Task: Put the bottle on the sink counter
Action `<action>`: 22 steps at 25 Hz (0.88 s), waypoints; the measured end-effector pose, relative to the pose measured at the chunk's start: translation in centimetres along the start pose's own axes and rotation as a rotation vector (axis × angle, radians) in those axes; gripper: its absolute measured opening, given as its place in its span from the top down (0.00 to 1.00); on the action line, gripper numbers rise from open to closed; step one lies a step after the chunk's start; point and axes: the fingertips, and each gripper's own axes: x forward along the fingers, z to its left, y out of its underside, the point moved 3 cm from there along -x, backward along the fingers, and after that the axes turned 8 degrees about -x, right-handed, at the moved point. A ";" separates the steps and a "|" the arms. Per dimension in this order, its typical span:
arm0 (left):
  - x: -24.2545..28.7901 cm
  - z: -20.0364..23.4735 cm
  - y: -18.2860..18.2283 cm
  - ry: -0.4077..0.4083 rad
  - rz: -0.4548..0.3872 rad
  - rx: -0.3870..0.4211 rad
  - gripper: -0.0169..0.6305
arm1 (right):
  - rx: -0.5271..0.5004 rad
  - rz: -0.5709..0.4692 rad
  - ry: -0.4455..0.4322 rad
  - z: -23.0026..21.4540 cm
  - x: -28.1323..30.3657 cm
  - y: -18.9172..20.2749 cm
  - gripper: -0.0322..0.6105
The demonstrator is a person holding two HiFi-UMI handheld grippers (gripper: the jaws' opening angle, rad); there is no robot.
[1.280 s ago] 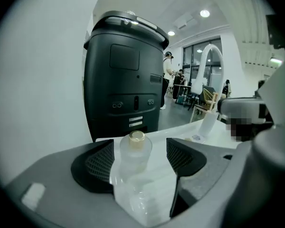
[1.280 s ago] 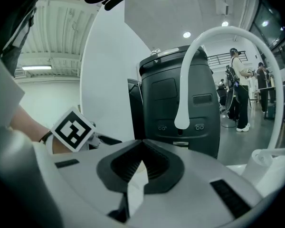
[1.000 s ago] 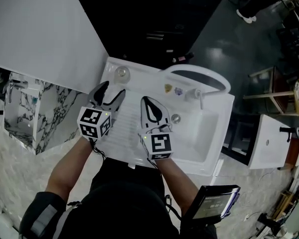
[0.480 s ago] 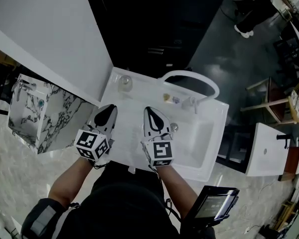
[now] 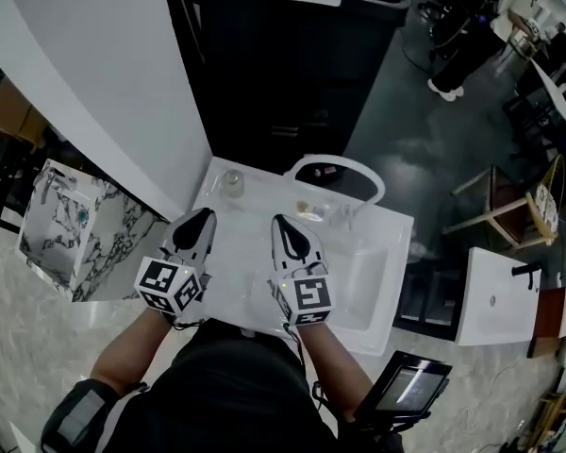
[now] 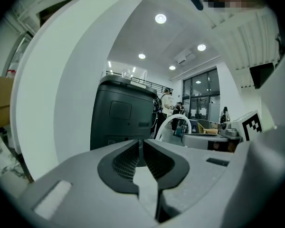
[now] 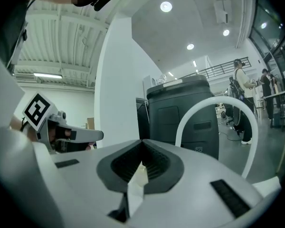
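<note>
left hand-held gripper and right hand-held gripper, both closed, empty, above front edge of sink counter.

"Where does the head camera look from?"

"High up, almost straight down on the white sink counter. The black bin sits at 12 o'clock."

"And the two gripper cameras?"

"Low, right behind their own jaws, looking forward. Both see that bin. The white hoop is at 3 o'clock in the right one. All three views share them."
</note>
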 end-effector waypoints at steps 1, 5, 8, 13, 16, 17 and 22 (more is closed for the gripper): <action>-0.2 -0.3 -0.5 0.002 -0.012 0.009 0.92 | -0.003 -0.011 -0.005 0.0 -0.2 -0.6 0.96; -0.9 -1.1 -1.6 0.001 -0.038 0.037 0.92 | -0.020 -0.037 -0.014 0.1 -0.9 -2.2 0.96; -1.5 -1.4 -1.9 0.002 -0.048 0.040 0.92 | -0.009 -0.034 -0.029 0.2 -1.1 -2.6 0.96; -2.2 -1.4 -2.3 0.000 -0.060 0.006 0.92 | 0.016 -0.025 -0.083 1.1 -1.6 -2.8 0.96; -2.7 -1.5 -2.8 -0.001 -0.072 0.030 0.92 | 0.023 -0.037 -0.099 1.7 -1.8 -3.2 0.96; -2.8 -1.5 -3.1 0.000 -0.078 0.045 0.92 | 0.022 -0.041 -0.104 1.9 -1.8 -3.4 0.96; -2.5 -1.2 -3.4 0.011 -0.079 0.065 0.92 | 0.024 -0.051 -0.112 2.4 -1.1 -4.1 0.96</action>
